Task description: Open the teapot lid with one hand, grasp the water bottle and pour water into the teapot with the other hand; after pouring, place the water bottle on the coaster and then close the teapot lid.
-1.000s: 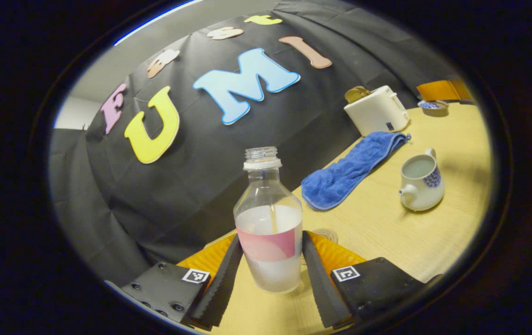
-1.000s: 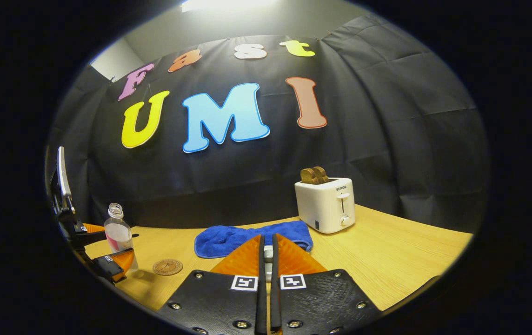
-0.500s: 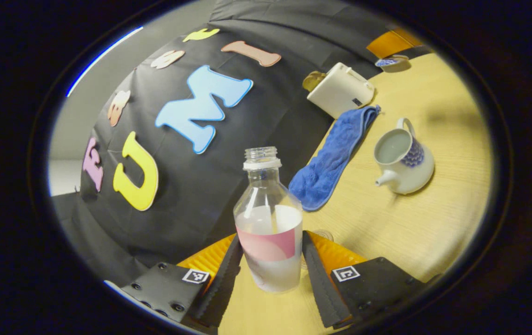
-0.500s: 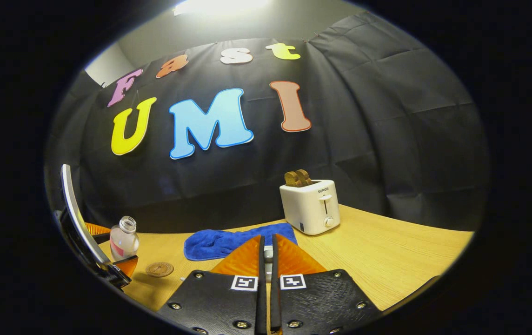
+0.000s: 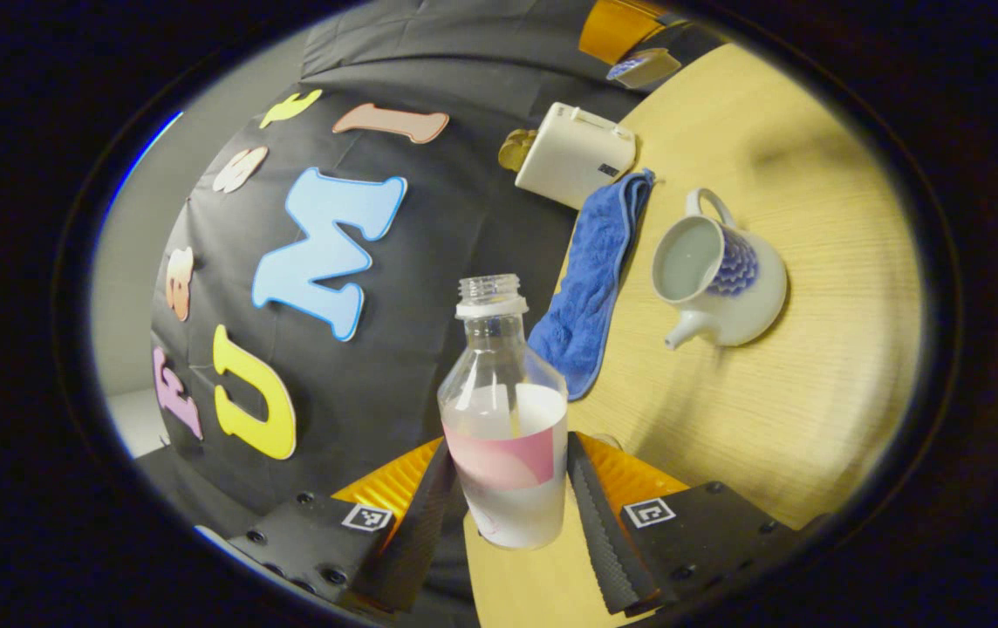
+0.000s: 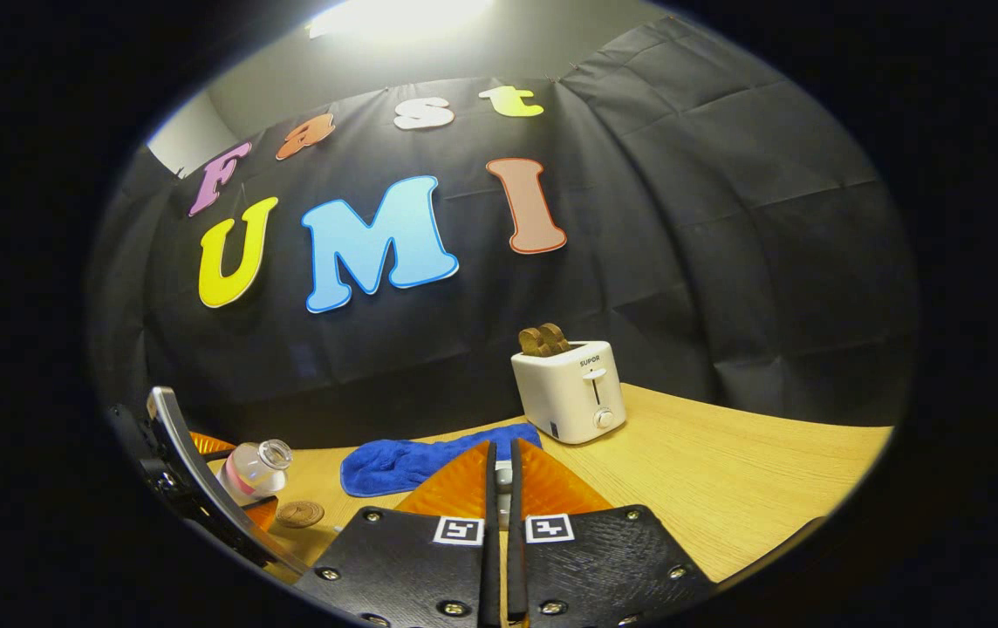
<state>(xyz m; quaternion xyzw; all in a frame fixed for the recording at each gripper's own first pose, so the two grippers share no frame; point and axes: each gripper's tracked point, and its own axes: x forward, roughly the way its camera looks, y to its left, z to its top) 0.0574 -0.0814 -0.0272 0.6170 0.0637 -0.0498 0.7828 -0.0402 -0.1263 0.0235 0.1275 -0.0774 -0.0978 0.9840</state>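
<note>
While the left gripper view tips steeply, the left hand-held gripper (image 5: 508, 488) pinches the water bottle (image 5: 505, 427), one finger on each side of its pink-banded lower body. The bottle is uncapped and partly filled with a cloudy liquid, and its base hangs clear of the table (image 5: 778, 401). Beyond it, to the right, the teapot (image 5: 717, 279) stands on the table with no lid on it, its mouth open, its spout pointing back toward the bottle and its handle on the far side. A blue towel (image 5: 595, 279) lies folded between bottle and teapot, just beside the pot. A white toaster (image 5: 573, 157) sits past the towel against the booth wall. Near the top edge, the teapot lid (image 5: 643, 67) is held in the right hand-held gripper's fingers (image 5: 617, 26), well apart from the pot.

Seen from the right gripper view, the right hand-held gripper (image 6: 503, 475) has its fingers drawn almost together, with a small pale piece caught between their tips; what that piece is cannot be made out from here. Low on the left, the left hand-held gripper (image 6: 242, 480) carries the bottle (image 6: 255, 467), tilted far over with its neck pointing right. A round coaster (image 6: 298, 513) lies on the table (image 6: 726, 488) just below the bottle. The towel (image 6: 412, 458) and toaster (image 6: 570, 401), with toast in its slots, sit farther back.
</note>
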